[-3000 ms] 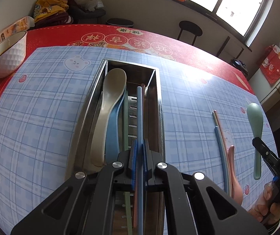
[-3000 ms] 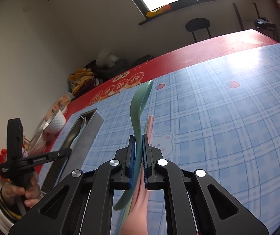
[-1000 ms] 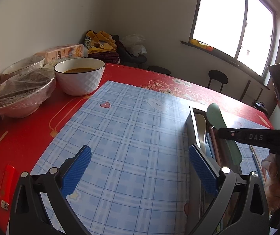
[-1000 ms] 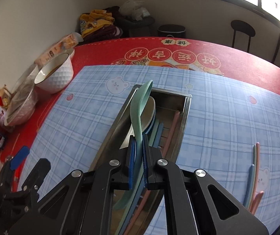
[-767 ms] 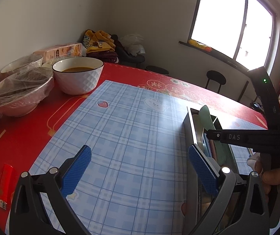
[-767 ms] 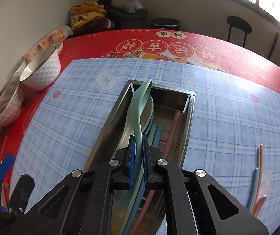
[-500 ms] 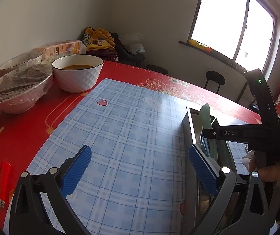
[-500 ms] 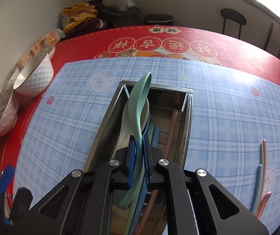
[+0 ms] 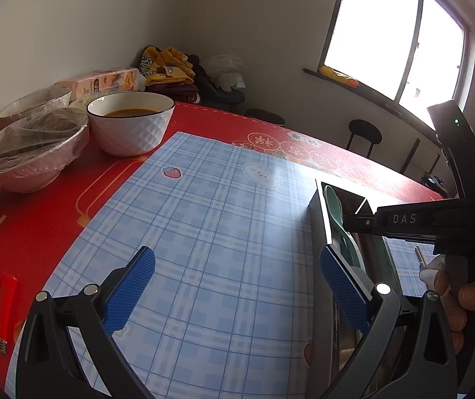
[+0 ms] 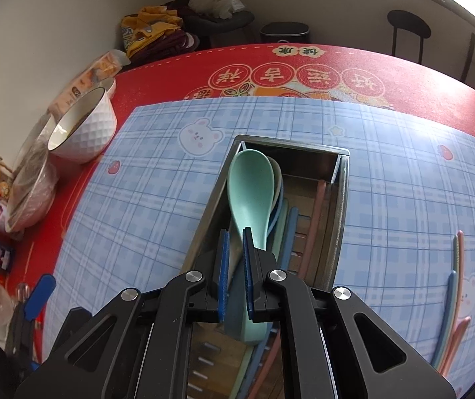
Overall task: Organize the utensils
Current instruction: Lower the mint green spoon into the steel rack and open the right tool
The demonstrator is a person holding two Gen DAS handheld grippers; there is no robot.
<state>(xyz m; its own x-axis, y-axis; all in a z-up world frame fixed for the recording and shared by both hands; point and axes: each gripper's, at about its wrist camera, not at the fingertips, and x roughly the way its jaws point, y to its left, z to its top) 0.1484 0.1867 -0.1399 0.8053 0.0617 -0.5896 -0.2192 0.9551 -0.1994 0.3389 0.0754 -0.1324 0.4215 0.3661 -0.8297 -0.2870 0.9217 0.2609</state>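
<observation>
A long steel utensil tray (image 10: 340, 212) lies on the blue checked mat (image 10: 157, 219). My right gripper (image 10: 235, 242) hangs over its near end, shut on the handle of a mint green spoon (image 10: 250, 186). That spoon's bowl faces up and rests on a beige spoon and a blue one at the tray's far end. Blue and pink chopsticks (image 10: 314, 222) lie alongside in the tray. In the left wrist view my left gripper (image 9: 237, 286) stands wide open over bare mat, left of the tray (image 9: 317, 222), with nothing between its pads. The green spoon (image 9: 332, 204) shows there too.
More chopsticks and a pink spoon (image 10: 453, 302) lie on the mat right of the tray. A white bowl of soup (image 9: 131, 129), a film-covered bowl (image 9: 31, 156) and a red lighter (image 9: 4, 299) stand on the red cloth at the left.
The right gripper sank lower over the tray. The green spoon, edge-on before, now lies with its bowl facing up on the other spoons. The left gripper stayed open and still.
</observation>
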